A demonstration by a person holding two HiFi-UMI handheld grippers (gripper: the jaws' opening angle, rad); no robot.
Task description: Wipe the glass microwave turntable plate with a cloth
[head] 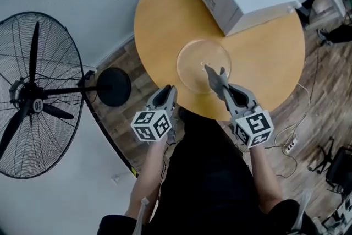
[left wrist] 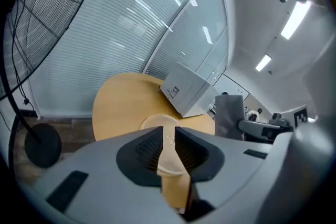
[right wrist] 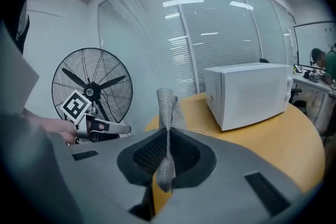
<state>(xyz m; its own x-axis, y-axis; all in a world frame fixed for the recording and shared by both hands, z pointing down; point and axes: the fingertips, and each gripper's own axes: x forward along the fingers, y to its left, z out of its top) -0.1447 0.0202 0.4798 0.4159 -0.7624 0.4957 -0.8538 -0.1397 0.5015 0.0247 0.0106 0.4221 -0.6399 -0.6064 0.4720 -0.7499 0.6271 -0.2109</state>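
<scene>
Right now my right gripper is clenched on the cloth. The pads pinch it along a thin upright fold, so a narrow strip of grey stands out past the tips and a short tail hangs behind them. My left gripper is released: a slim gap shows between its pads, and nothing sits in that gap but bare wood and glass farther off.

From the right gripper's tips the glass plate lies toward eleven o'clock in the head view, and the free end of the cloth already overlaps the plate's near part, at about five o'clock on its rim. I cannot tell whether the cloth touches the glass or hangs just above it. From the left gripper's tips the plate lies toward one o'clock, near but apart, so the right hand is clearly the nearer. The plate is round, so it has no long axis to line up with. The cloth's strip runs along the line of the jaws.

Both grippers slant forward and downward over the near edge of the table, at its six o'clock, with my forearms running back under them. My guess is that the next move needs the cloth pressed flat on the glass.
</scene>
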